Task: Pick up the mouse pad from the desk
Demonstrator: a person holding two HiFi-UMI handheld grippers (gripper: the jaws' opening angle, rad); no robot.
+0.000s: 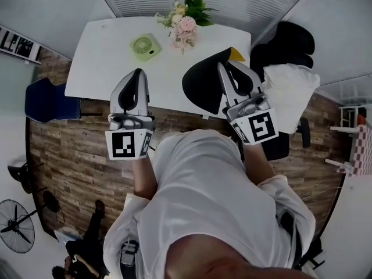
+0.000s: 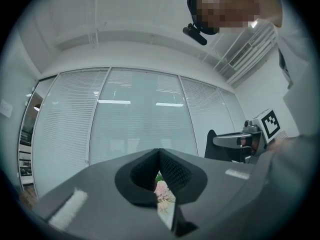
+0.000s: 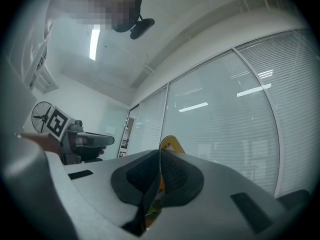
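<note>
A white desk (image 1: 104, 57) stood before blind-covered glass walls in an office with a wood-plank floor, seen from above the person's head. The right gripper (image 1: 225, 67) had its jaws pinched tight on one edge of the black mouse pad (image 1: 202, 85), which appeared raised off the desk, over its near right corner and partly out past the near edge. The left gripper (image 1: 138, 72), held over the near edge at mid-desk, had its jaws pressed together with nothing between them.

The likely trouble lay in the grip. The thin, limp pad was caught by a single edge, so a quick swing or a slackened pinch could have let it slide free and drop to the floor. Its hanging side could also have dragged across the desk's edge.

On count: one mouse pad, one green fan (image 1: 145, 46) and one flower bouquet (image 1: 185, 23), both towards the far edge, and two grippers.
</note>
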